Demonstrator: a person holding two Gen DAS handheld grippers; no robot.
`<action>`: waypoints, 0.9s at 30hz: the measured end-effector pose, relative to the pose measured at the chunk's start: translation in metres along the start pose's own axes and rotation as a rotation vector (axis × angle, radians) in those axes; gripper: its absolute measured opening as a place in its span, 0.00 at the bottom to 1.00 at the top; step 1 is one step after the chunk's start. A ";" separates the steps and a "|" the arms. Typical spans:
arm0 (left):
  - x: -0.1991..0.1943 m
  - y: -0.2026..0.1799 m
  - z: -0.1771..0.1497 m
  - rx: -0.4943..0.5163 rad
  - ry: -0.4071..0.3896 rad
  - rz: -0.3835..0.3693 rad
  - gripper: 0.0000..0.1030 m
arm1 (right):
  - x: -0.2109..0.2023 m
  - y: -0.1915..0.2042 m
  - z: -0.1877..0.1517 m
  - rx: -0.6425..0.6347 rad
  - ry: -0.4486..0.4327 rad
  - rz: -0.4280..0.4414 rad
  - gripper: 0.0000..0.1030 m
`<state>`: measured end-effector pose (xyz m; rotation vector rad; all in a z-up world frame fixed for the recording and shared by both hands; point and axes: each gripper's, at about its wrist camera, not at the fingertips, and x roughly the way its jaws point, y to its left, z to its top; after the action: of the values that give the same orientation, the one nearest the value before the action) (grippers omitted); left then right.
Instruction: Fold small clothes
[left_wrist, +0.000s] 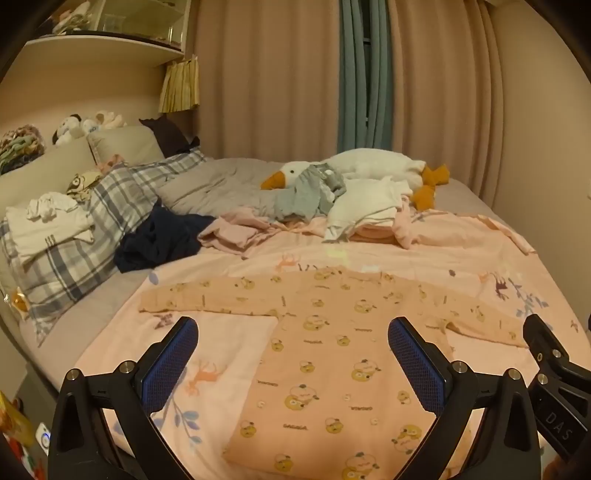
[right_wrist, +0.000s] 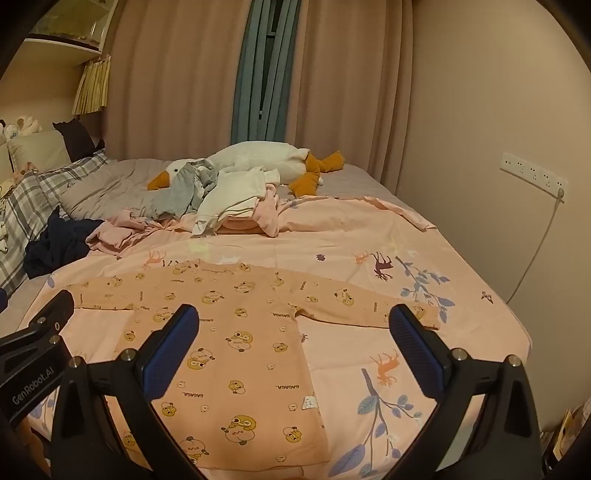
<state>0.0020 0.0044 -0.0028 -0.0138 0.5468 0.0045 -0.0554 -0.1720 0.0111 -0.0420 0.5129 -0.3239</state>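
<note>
A small peach long-sleeved shirt (left_wrist: 325, 354) printed with yellow cartoon animals lies flat on the pink bedspread (left_wrist: 424, 258), both sleeves spread out to the sides. My left gripper (left_wrist: 291, 332) hovers above its body and left side, jaws wide open with nothing between the blue pads (left_wrist: 168, 365). In the right wrist view the same shirt (right_wrist: 236, 350) lies below my right gripper (right_wrist: 293, 321), also open and empty, above the shirt's right side and right sleeve (right_wrist: 369, 306). Each gripper shows at the edge of the other's view.
A heap of unfolded clothes (left_wrist: 332, 206) and a white goose plush (left_wrist: 369, 166) lie at the far side of the bed. A dark garment (left_wrist: 159, 240) and plaid pillows (left_wrist: 74, 236) sit at the left. A wall (right_wrist: 498, 129) with a socket strip borders the right.
</note>
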 end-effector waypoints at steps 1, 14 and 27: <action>0.000 -0.001 0.000 -0.002 0.001 0.002 0.99 | 0.000 0.000 0.000 -0.001 0.000 0.000 1.00; -0.003 0.000 0.001 -0.002 -0.002 0.005 0.99 | -0.002 0.001 0.003 -0.004 0.000 0.003 1.00; -0.002 0.001 0.001 0.001 0.002 0.010 0.99 | 0.000 0.002 0.002 -0.006 0.002 -0.003 1.00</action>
<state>0.0009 0.0058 -0.0007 -0.0104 0.5487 0.0136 -0.0539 -0.1700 0.0123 -0.0480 0.5155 -0.3256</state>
